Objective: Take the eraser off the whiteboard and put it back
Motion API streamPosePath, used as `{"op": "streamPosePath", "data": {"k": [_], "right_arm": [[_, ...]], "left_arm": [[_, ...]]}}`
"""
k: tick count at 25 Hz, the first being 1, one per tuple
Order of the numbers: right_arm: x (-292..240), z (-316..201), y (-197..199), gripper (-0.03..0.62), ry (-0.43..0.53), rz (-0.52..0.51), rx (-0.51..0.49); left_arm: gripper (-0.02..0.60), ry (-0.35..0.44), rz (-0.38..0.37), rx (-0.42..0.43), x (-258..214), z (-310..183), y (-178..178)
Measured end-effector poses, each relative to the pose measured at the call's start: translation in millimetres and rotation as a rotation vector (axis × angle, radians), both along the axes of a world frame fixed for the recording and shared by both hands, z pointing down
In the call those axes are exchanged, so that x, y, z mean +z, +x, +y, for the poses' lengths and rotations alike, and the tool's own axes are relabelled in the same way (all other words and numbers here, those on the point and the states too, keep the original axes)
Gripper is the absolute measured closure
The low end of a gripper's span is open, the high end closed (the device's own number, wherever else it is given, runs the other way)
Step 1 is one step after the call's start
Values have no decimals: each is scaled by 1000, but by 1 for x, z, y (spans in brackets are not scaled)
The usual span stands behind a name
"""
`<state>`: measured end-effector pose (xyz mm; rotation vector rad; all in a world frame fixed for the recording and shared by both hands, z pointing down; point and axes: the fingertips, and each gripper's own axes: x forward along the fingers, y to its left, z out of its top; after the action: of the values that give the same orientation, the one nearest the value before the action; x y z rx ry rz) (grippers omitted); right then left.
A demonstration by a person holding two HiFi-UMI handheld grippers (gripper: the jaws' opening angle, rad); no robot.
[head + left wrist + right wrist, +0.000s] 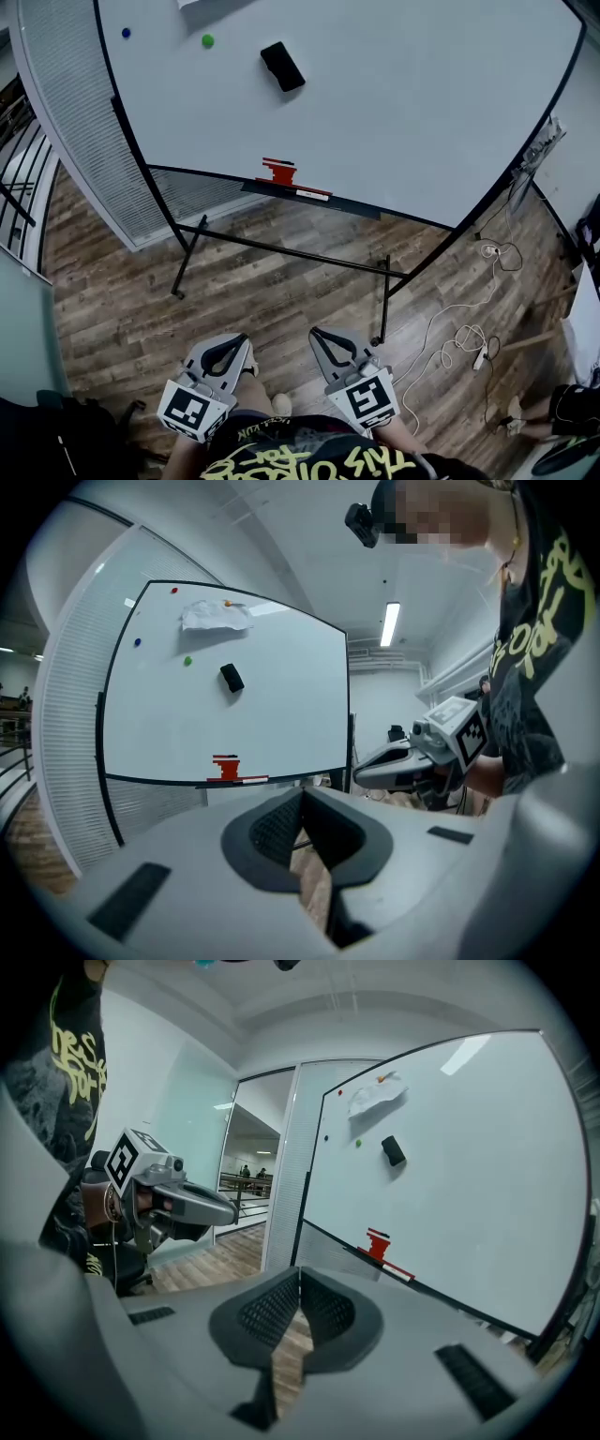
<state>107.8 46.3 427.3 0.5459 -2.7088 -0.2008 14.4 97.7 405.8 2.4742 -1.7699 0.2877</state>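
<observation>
A black eraser (282, 66) sticks tilted on the whiteboard (403, 103), upper middle; it also shows as the eraser (231, 677) in the left gripper view and the eraser (393, 1151) in the right gripper view. Both grippers hang low near the person's body, far short of the board. My left gripper (237, 340) and right gripper (317, 334) are side by side, each shut with nothing between the jaws. In its own view the left gripper (301, 794) has tips touching; so does the right gripper (299, 1274).
A red object and a marker (281, 174) rest on the board's tray. Green (207, 40) and blue (126, 33) magnets and a crumpled paper (216, 616) are on the board. The board's black stand legs (187, 253) and white cables (469, 328) lie on the wooden floor.
</observation>
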Motion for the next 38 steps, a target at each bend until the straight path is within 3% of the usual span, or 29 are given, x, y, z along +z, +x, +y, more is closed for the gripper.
{"op": "streamPosePath", "data": {"k": [2,5,10,15,22,25,38], "right_arm": [[-1,-3,-1,583,-23,-35,25],[2,-10,-2,583,11,10,19],[-2,-27,-12,583,-20,-59,66],[-2,-49,-27,583,30,9,53],[-6,-85,-53,583,1,-29,90],[-8,-100,-63,583,35,18,72],[-20,-161,-102,583,34,21,119]], "left_arm": [[575,6,-3,11,-1,-3,-1],[575,13,-4,22,-1,-10,-5],[574,22,-13,36,-3,-29,-17],[574,12,-9,61,-3,-49,-32],[575,28,4,72,-7,-89,-58],[574,20,2,84,-8,-105,-68],[574,8,9,106,-18,-166,-112]]}}
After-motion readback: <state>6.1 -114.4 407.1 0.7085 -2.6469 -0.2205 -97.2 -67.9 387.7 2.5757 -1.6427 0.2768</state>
